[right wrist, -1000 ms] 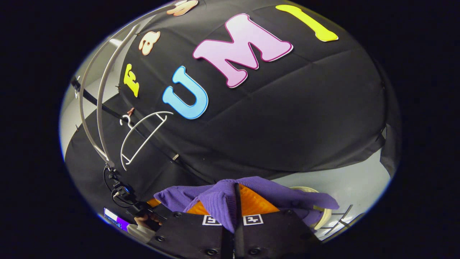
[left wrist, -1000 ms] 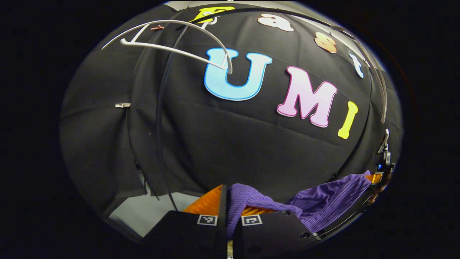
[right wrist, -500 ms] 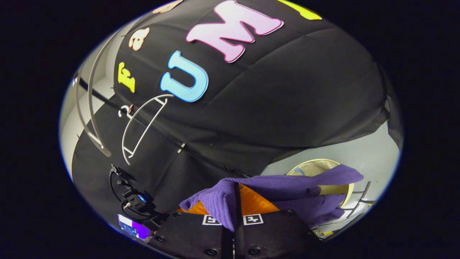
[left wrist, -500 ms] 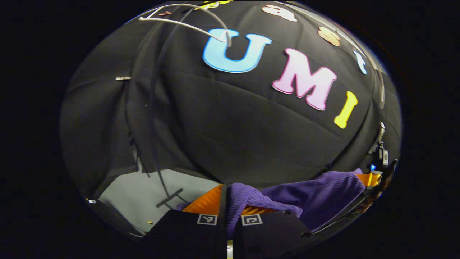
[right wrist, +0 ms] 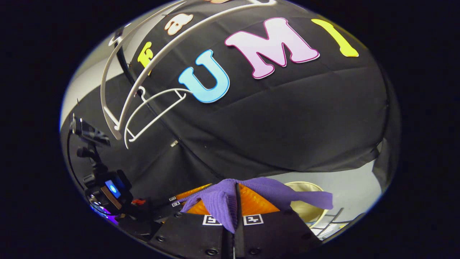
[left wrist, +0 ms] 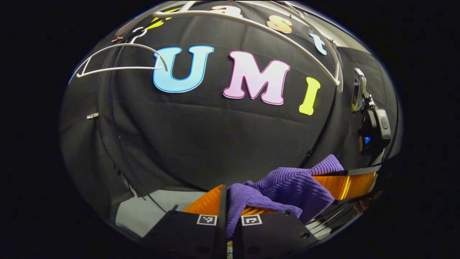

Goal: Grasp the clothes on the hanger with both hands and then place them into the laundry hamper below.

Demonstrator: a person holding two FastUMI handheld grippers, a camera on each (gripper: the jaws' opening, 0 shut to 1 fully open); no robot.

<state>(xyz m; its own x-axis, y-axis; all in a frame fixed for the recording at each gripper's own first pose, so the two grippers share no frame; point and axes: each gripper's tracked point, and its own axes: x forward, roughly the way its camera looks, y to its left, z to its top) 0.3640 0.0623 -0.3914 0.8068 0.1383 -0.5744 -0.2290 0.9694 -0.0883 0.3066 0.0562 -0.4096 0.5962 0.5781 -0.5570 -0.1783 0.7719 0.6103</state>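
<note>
Left gripper view: I see left gripper (left wrist: 227, 216) clamped on the purple garment (left wrist: 287, 187), well below the bare white hanger (left wrist: 118, 59). Right gripper (right wrist: 235, 216) also pinches the garment, which drapes just above the hamper (right wrist: 305, 210), well below the hanger.

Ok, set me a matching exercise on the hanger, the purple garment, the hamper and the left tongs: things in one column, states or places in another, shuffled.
Things:
1. hanger
2. purple garment
3. hamper
4. left tongs

States or places:
A. pinched at both ends
B. bare, hung on the rail
C. on the floor, beneath the garment
D. shut on cloth

Pairs: 1-B, 2-A, 3-C, 4-D
</note>
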